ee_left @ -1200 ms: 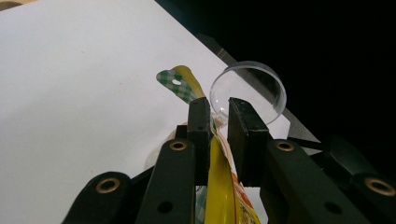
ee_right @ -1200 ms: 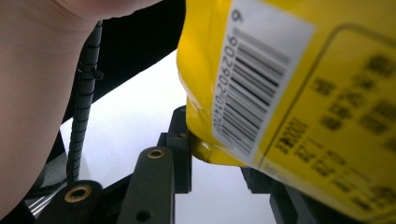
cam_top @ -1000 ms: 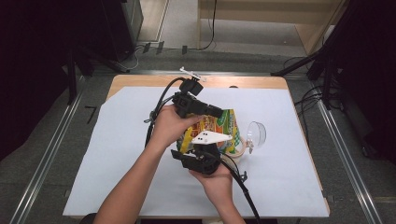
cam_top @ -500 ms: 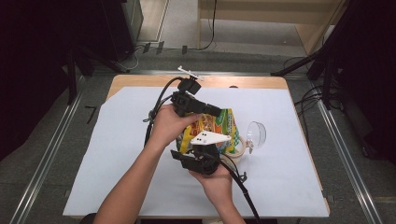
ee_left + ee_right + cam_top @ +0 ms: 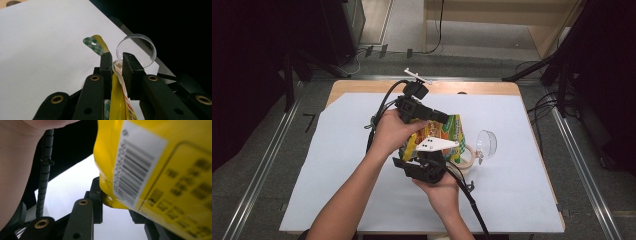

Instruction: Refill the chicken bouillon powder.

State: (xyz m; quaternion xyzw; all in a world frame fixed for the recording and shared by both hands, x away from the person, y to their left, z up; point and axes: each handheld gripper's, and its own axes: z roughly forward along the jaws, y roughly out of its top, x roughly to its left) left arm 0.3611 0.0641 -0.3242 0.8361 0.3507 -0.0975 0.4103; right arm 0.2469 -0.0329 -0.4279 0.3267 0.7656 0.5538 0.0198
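A yellow snack bag (image 5: pixel 447 131) with a green checked top edge is held above the white sheet between both grippers. My left gripper (image 5: pixel 443 118) reaches in from the left, and in the left gripper view the gripper (image 5: pixel 116 62) is shut on the bag's (image 5: pixel 117 100) thin upper seam. My right gripper (image 5: pixel 430 151), topped by a white plate, comes from the near side. In the right gripper view the gripper (image 5: pixel 115 203) is shut on a lower corner of the bag (image 5: pixel 150 170), whose barcode faces the camera; the far jaw is mostly hidden behind it.
A clear plastic dome (image 5: pixel 487 142) lies on the sheet just right of the bag, also visible as the dome (image 5: pixel 143 46) beyond the left jaws. A beige tape roll (image 5: pixel 468 159) sits beside it. The white sheet (image 5: pixel 327 165) covers the wooden table; cables trail from both grippers.
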